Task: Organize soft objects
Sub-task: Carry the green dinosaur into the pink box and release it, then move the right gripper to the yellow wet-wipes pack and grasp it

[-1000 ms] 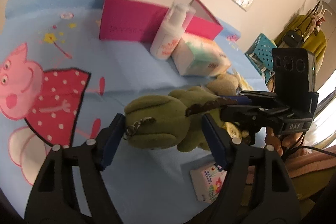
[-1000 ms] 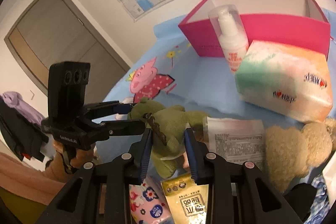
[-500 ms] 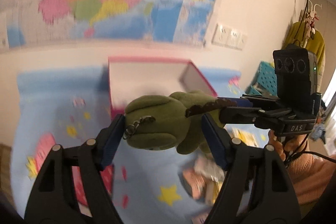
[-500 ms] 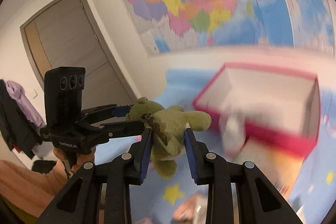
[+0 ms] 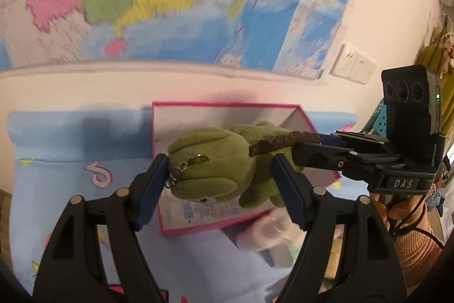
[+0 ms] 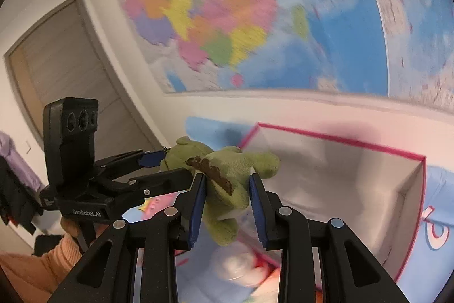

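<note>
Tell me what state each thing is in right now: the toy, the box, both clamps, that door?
green plush toy: lifted off the bed, held in the air in front of the box.
left gripper: shut on the toy's head.
right gripper: shut on the toy's body.
pink box: open-topped, its white inside showing.
door: closed.
</note>
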